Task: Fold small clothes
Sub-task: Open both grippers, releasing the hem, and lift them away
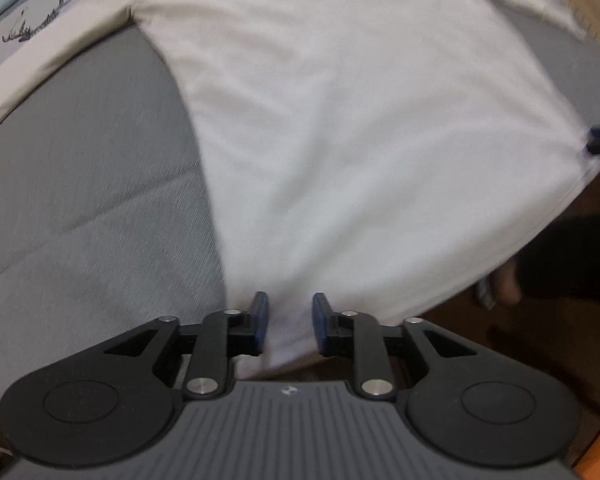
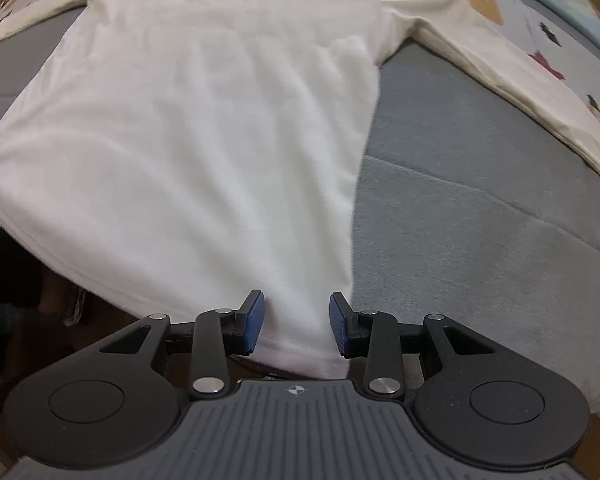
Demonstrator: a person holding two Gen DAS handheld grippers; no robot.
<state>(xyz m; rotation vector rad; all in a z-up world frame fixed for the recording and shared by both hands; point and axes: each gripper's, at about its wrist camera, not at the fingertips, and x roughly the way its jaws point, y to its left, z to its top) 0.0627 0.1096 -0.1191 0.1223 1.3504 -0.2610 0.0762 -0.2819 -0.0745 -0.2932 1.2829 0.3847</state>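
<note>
A white long-sleeved shirt (image 1: 340,128) lies spread over a grey bed cover (image 1: 92,200), stretching forward and away from both handheld tools.

In the left wrist view, the left gripper (image 1: 286,322) sits at the shirt's near hem. Its two blue-padded fingers (image 1: 260,316) stand partly apart, with a bunch of white hem cloth running down between them. The cloth fills the gap, but whether the pads press it firmly cannot be told. Grey cover lies bare to the left of this tool, and one cream sleeve (image 1: 56,56) stretches off to the far left. Beyond that sleeve is a patterned sheet (image 1: 28,20) with dark line drawings. At the far right edge, a small blue and black part of the other tool touches the shirt's opposite hem corner.

In the right wrist view, the right gripper (image 2: 296,326) sits at the other hem corner (image 2: 304,344). Its fingers are also partly apart, a little wider, with the gathered corner of white cloth between the pads; how tight the hold is cannot be told. The shirt body fans out ahead and to the left of this tool. Bare grey cover lies to its right, and the other sleeve (image 2: 500,68) runs off to the far right across the patterned sheet.
</note>
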